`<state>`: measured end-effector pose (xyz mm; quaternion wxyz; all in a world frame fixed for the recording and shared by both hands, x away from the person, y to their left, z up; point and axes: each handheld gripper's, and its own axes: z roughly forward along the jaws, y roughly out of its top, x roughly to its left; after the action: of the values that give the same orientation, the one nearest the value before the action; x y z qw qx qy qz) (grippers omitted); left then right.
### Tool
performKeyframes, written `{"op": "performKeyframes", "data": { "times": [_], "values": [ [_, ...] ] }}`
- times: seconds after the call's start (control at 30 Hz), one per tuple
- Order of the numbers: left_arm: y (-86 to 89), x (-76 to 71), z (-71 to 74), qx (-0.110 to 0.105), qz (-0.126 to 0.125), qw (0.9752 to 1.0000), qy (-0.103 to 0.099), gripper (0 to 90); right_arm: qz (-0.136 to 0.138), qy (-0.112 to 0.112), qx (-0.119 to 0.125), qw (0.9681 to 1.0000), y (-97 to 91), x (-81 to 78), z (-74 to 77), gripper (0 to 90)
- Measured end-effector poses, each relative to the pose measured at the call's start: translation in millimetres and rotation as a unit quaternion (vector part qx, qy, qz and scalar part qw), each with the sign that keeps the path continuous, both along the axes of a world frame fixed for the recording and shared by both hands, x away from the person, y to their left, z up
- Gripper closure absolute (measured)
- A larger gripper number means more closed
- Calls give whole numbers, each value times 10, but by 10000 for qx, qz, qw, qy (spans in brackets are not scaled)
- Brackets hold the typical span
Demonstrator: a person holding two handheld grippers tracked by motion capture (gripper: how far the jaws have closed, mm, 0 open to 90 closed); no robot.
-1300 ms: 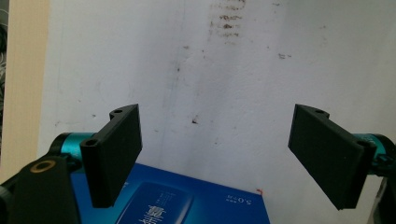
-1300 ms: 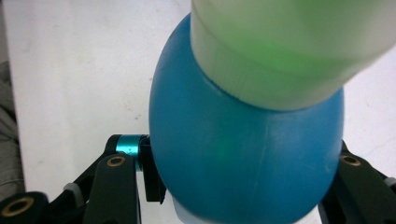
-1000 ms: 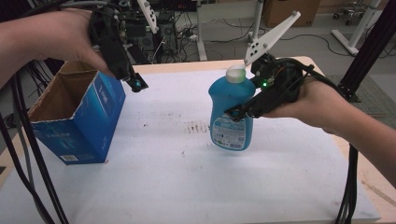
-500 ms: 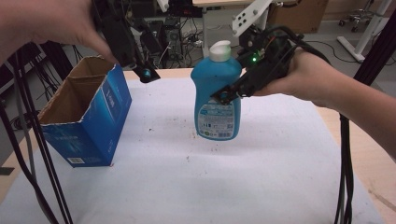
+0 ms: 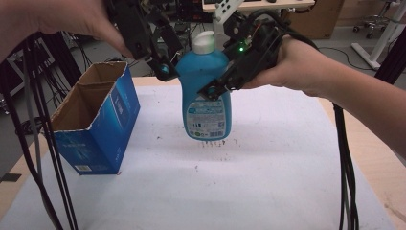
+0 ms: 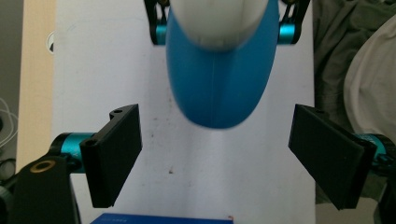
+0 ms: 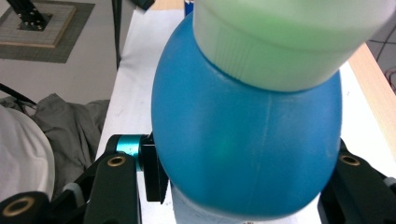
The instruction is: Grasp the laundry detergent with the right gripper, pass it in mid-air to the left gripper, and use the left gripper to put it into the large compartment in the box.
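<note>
1. The right claw (image 5: 218,88) is clamped on a blue bottle (image 5: 207,91) with a white cap (image 5: 204,42), gripping it at the upper body just under the shoulder.
2. In the right gripper view the bottle's (image 7: 247,140) rounded shoulder sits squeezed between the two black jaws, with the cap (image 7: 289,37) close to the lens.
3. The bottle hangs upright in the air above the middle of the tabletop (image 5: 268,182), nearer its far edge; its base is clear of the white sheet.
4. The left claw (image 5: 160,67) is held wide, just beside the bottle on its left, at shoulder height.
5. In the left gripper view the two jaw pads (image 6: 114,154) stand well apart with the bottle (image 6: 217,79) between and beyond them, not touching either; the right claw's teal-tipped jaws grip it farther off.
6. An open blue cardboard box (image 5: 93,124) stands on the tabletop near its left edge, well apart from the bottle.
7. Small dark specks (image 5: 213,143) mark the white sheet below the bottle.
</note>
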<state>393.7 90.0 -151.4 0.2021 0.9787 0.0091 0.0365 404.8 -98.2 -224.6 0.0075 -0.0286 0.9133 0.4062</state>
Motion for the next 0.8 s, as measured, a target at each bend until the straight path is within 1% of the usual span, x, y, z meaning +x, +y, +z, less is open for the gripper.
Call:
{"op": "performKeyframes", "data": {
  "times": [0.03, 0.07, 0.17, 0.23, 0.27, 0.37, 0.4, 0.47, 0.67, 0.8],
  "values": [
    [-11, -6, -4, -2, 19, 10000, 13, 175, 36, 2, 15, 10000, 29, -1, 14, 449],
    [-27, -8, 0, 37, -24, 10000, 1, 175, 51, 3, 3, 10000, 42, -5, 22, 450],
    [-62, -22, -9, -18, -31, 10000, 63, 175, 123, -19, 3, 9999, 89, -7, 42, 449],
    [-88, -23, -10, -14, -39, 10000, 27, 176, 138, -8, 20, 9999, 114, -7, 45, 450],
    [-95, -23, -14, -15, -43, 10000, 61, 176, 176, -14, 30, 9998, 125, -3, 44, 450],
    [-131, -18, -38, 50, -32, 9999, 90, 176, 211, -13, 16, 9998, 155, -12, 47, 450],
    [-143, -7, -46, 85, -56, 9999, 128, 176, 211, -10, 22, 9998, 163, -16, 49, 449],
    [-159, -5, -58, 101, -15, 9999, 136, 176, 213, 6, 22, 9998, 172, -18, 54, 450],
    [-185, 7, -60, -17, 17, 9999, 142, 183, 236, -16, 52, 9997, 171, -14, 64, 450],
    [-190, 10, -91, -76, 83, 9997, 220, 216, 195, -26, 47, 9998, 163, -11, 67, 450]
  ]
}}
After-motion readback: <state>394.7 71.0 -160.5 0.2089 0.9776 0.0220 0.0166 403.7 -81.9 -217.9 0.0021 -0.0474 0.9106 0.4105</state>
